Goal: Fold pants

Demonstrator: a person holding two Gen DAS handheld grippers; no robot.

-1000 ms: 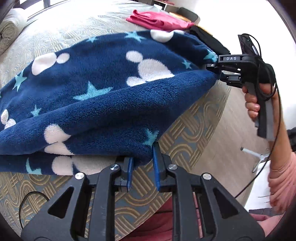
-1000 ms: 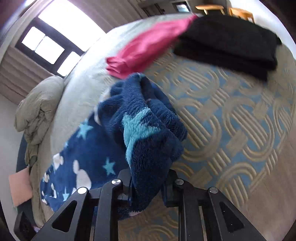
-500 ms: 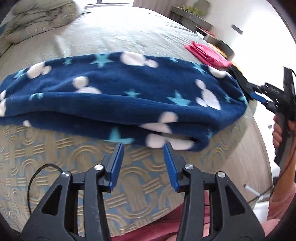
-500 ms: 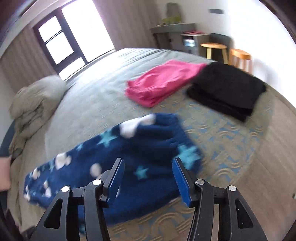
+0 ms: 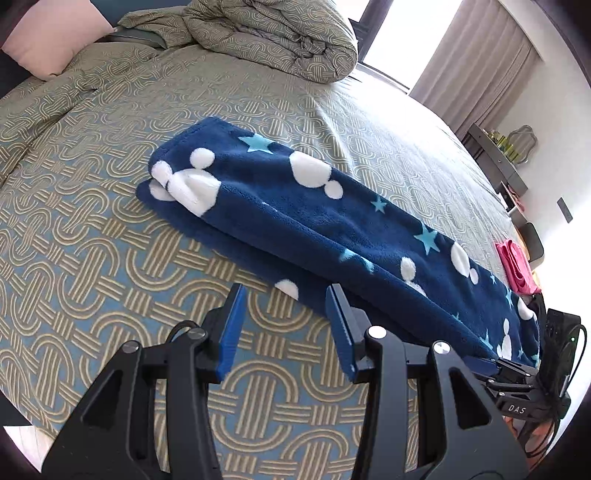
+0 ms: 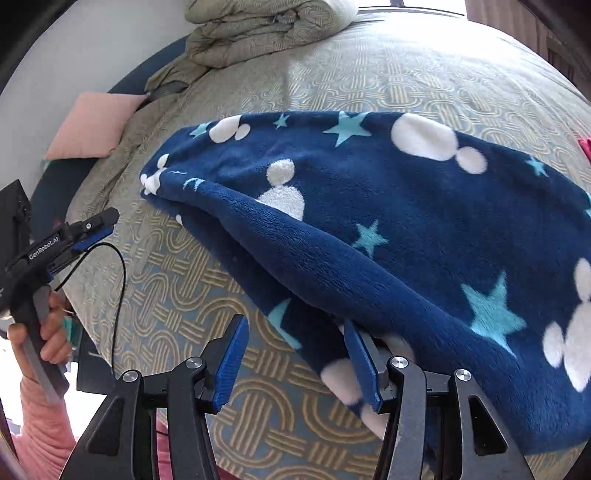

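patterned bedspread (image 5: 110,258) under folded pants (image 5: 332,221), curtained window (image 5: 476,66) beyond

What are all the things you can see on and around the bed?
pants: one, navy fleece with white blobs and teal stars, folded lengthwise across the bedspread
bedspread: one, blue-grey with tan loops, covering the bed
duvet: one, tan-patterned, bundled at the far end
pillow: one, pink, beside the duvet
pink garment: one, past the pants' far end
left gripper: one, black with blue pads, open and empty
right gripper: one, same colours, open at the pants' edge
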